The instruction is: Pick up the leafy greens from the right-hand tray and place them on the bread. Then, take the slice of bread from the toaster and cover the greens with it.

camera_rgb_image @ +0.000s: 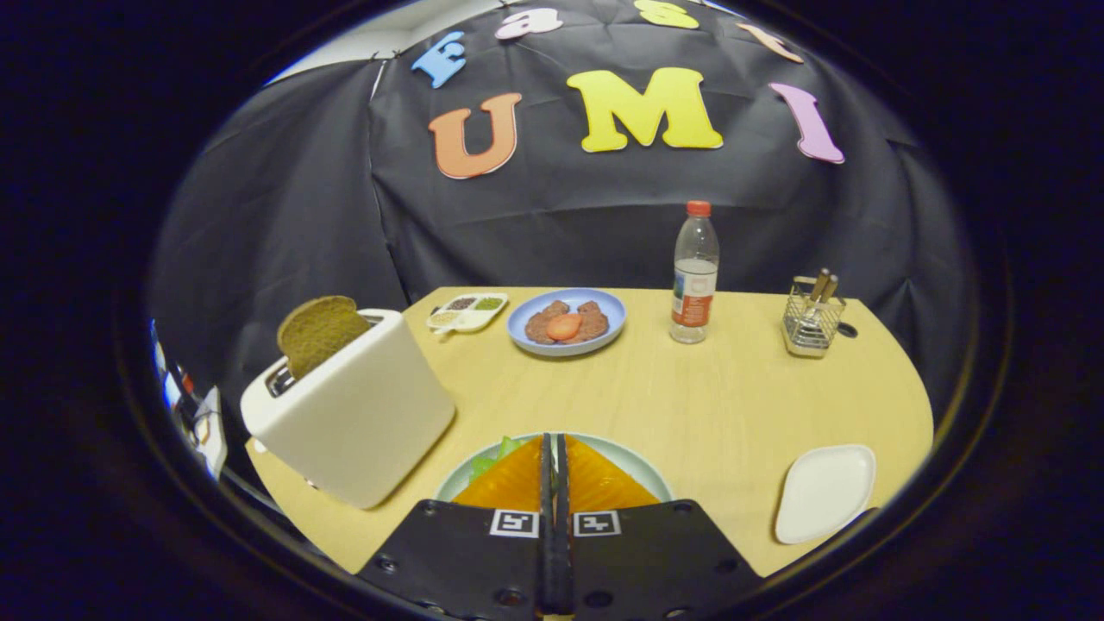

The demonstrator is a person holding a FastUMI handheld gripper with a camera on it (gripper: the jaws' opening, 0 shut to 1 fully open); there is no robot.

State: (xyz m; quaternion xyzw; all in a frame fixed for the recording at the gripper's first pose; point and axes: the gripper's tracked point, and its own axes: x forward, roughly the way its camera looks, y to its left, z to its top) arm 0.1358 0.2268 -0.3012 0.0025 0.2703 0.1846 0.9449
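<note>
A toaster [349,414] was set at the table's [690,405] left, a bread slice [319,332] standing in its slot. A plate [642,470] with leafy greens [496,454] lay under the gripper's [554,457] closed fingers. Behind were ranged a sectioned dish [467,311], a plate of patties [567,322], a bottle [694,276] and a wire holder [812,323]. A tray [824,493] lay to the right.

The gripper [554,457], fingers closed together with nothing visibly between them, sits over the plate [642,466] holding leafy greens [492,457]. The toaster [349,414], with bread slice [319,332] protruding, stands just beside the plate and blocks that side. Open tabletop [690,397] lies ahead, bounded beyond by the blue plate [565,323], bottle [694,272] and wire caddy [811,323].
</note>
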